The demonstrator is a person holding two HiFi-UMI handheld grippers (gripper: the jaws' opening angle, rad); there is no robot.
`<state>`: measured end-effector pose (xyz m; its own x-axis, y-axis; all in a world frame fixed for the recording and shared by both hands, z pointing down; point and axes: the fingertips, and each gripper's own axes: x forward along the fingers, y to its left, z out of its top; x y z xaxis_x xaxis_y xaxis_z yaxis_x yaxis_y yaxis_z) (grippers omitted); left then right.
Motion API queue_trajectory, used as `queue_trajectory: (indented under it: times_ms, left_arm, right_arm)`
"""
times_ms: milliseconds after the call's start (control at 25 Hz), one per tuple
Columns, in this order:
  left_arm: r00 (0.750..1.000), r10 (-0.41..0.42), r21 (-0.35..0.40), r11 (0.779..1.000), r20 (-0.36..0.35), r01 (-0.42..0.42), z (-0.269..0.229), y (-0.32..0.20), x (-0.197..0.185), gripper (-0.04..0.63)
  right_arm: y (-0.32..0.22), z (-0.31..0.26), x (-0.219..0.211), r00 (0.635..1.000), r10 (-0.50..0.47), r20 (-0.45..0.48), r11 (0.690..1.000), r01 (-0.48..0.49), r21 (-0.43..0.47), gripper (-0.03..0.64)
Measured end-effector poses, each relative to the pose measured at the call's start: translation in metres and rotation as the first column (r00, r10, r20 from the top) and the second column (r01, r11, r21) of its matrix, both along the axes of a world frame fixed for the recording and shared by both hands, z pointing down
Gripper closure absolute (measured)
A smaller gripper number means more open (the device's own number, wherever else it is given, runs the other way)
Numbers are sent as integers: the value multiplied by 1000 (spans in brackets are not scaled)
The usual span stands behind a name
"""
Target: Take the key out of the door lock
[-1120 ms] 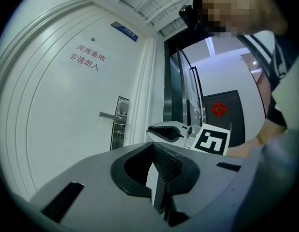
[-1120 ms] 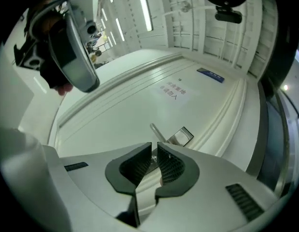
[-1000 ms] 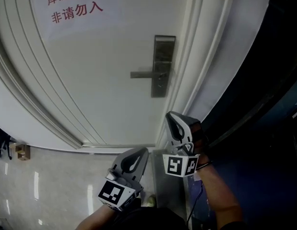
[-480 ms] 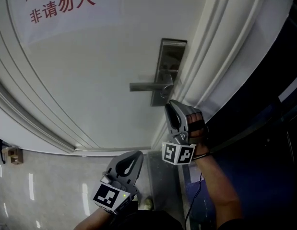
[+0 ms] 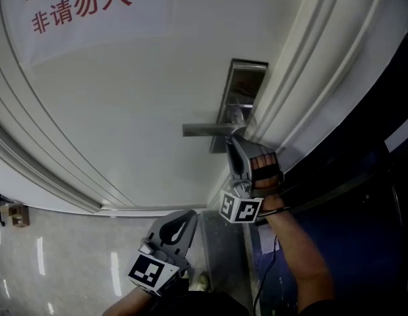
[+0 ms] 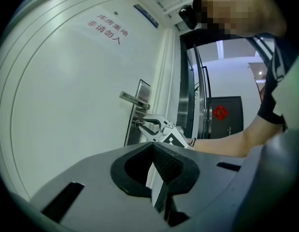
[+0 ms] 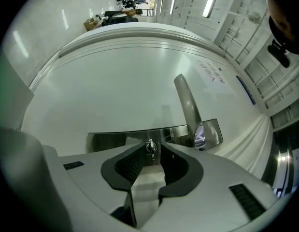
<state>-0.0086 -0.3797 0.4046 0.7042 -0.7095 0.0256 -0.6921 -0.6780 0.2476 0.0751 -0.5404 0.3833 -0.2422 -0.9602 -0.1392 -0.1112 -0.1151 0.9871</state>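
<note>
Key (image 7: 150,148): small, stiff, light, slick metal. Right claw (image 7: 153,150) spread, tips flanking key head; pinch flats, pull straight. Left claw (image 6: 152,143) pressed together, empty.

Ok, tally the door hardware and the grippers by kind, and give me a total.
Key: 1
Lever handle: 1
Lock plate: 1
Grippers: 2 (left gripper, right gripper)
Total: 5
</note>
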Motion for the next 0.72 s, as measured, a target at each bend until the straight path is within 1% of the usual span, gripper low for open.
queue_trajectory:
  times_ms: [40, 160, 720]
  left_arm:
    - [1000, -1, -1, 1000, -1, 1, 0, -1, -1, 591]
    - [1000, -5, -3, 1000, -6, 5, 1, -5, -4, 591]
    - [1000, 0, -7, 1000, -12, 0, 3, -9, -6, 591]
  right_arm:
    - [-1, 0, -1, 1000, -1, -1, 1000, 1, 8, 519]
    - [-3, 0, -3, 1000, -1, 0, 1000, 1, 23, 583]
    - [-3, 2, -3, 1000, 9, -26, 1000, -9, 4, 592]
